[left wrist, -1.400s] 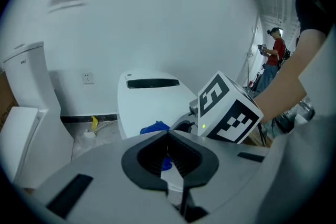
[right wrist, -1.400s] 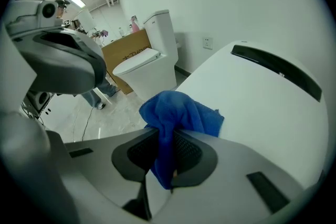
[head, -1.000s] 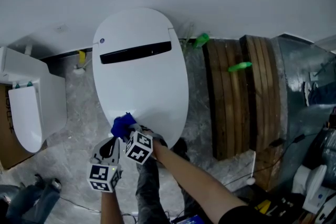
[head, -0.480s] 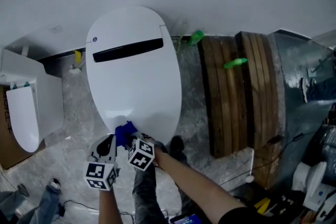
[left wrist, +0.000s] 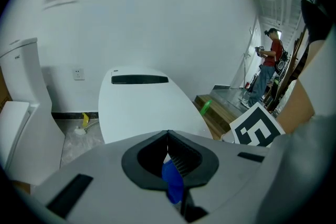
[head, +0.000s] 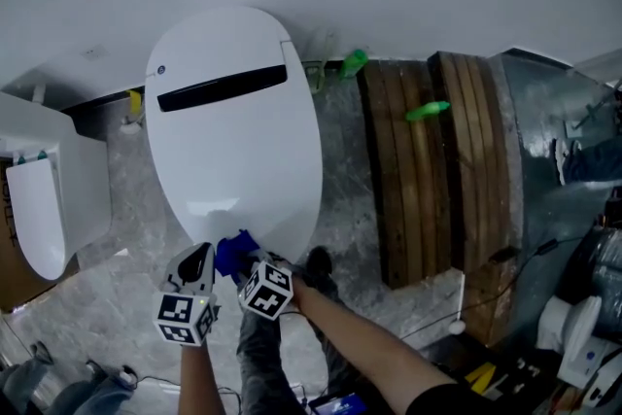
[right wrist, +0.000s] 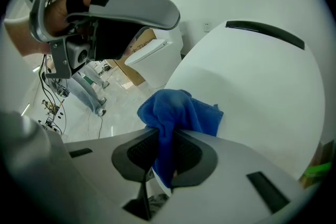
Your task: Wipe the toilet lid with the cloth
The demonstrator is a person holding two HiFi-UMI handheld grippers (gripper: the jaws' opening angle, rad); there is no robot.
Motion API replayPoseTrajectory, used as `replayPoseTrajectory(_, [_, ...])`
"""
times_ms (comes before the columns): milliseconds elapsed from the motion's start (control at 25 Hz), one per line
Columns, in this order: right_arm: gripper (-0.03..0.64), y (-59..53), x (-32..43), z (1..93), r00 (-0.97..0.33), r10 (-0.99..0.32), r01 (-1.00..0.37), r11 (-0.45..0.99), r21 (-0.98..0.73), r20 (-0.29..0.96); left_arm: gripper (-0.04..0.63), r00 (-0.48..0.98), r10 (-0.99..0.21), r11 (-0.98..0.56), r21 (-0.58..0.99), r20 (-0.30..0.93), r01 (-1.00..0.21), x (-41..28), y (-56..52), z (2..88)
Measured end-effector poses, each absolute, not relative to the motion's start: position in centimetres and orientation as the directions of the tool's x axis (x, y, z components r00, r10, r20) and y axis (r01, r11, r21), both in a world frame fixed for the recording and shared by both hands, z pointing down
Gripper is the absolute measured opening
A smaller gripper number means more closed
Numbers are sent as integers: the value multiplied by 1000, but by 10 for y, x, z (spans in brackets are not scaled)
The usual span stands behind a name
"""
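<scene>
Two grippers met at the near, narrow end of the toilet lid (head: 233, 141), both tilted down toward its front rim. The right gripper (head: 245, 262) had its fingers closed tight on the blue cloth (head: 233, 253). The right gripper view showed the fabric pinched deep between the pads and bunching out past the tips in a loose wad that lay against the lid's white surface. The left gripper (head: 197, 258), just beside it on the lid's left side, also had its fingers drawn fully together, and a small sliver of the same blue fabric showed between them in the left gripper view. It was probably pinching a trailing corner so the cloth would stay gathered and not drag. The wad sat right at the lid's front edge, so the wipe seemed to be at the near end of a stroke. The broad middle of the lid and the far end by the dark slot (head: 222, 87) lay bare and glossy. The deep grip on the right side likely served to press the cloth flat under the tips. A second white toilet (head: 44, 199) stood to the lid's left and a wooden platform (head: 428, 170) to its right, both well apart from the grippers.
</scene>
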State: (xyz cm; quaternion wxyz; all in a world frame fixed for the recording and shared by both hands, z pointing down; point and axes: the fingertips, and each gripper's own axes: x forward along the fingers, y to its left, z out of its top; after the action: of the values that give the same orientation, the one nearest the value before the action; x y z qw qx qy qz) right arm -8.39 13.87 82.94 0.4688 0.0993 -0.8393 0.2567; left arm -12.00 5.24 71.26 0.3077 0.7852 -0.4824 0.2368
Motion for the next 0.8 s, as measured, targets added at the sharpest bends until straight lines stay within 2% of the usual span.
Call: replayPoseTrajectory(800, [69, 127, 0, 833, -504, 54, -514, 784, -349, 862, 11, 448, -584, -377, 262, 677, -888, -79, 43, 711])
